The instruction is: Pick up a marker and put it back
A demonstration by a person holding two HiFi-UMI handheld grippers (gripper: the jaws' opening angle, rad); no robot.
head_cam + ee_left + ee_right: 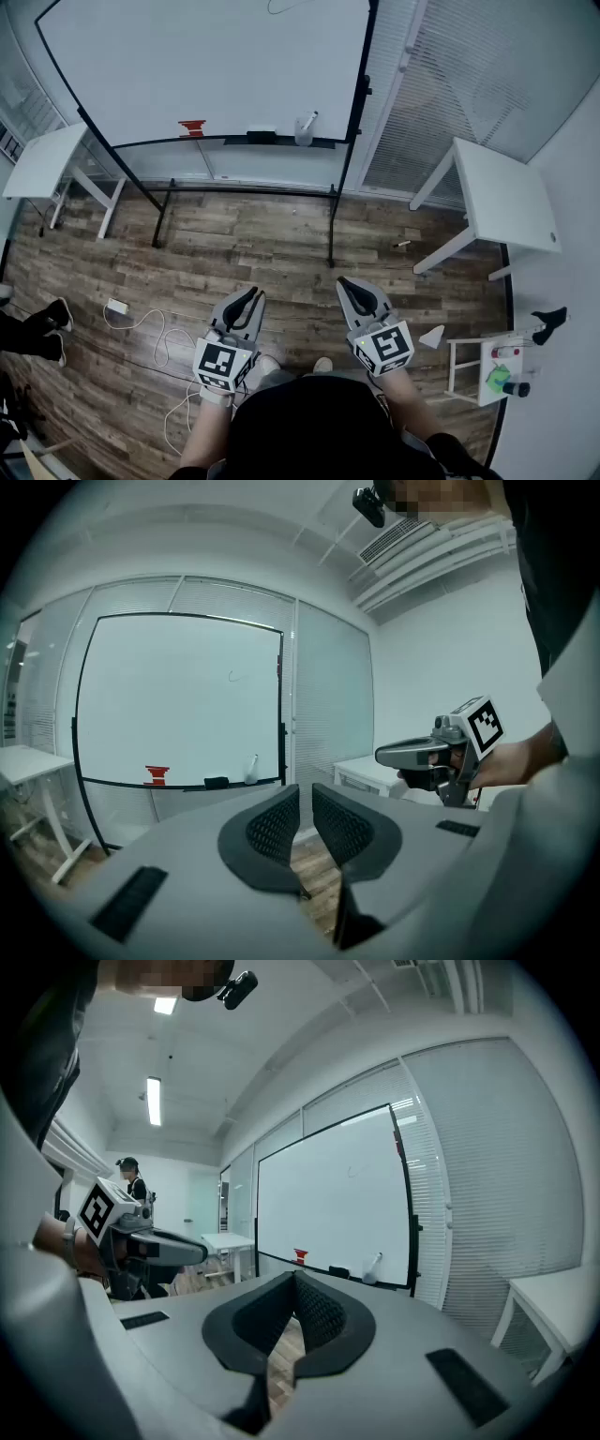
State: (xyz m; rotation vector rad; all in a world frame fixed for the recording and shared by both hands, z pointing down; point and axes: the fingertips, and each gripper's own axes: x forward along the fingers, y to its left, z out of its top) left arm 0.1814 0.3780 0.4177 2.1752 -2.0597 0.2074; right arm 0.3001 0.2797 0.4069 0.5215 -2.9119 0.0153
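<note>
Person stands on wood floor (262, 244) facing a whiteboard (206, 66) on a black stand, both grippers held low and level, well short of the board. Left gripper (255, 292): jaws slightly ajar with a narrow gap between the ribbed pads (277, 825), nothing in it. Right gripper (345, 281): jaws closed tip to tip, empty. In each gripper view the other gripper shows off to the side, in the person's hand. Marker (307, 122) sits on the board's tray (225, 142), towards its right end, tilted up against the board; too small to tell its colour or cap. Same tray: black eraser (262, 137) just left of the marker, red item (192, 127) further left. White table (502, 197) at right, another white table (42, 159) at left.
</note>
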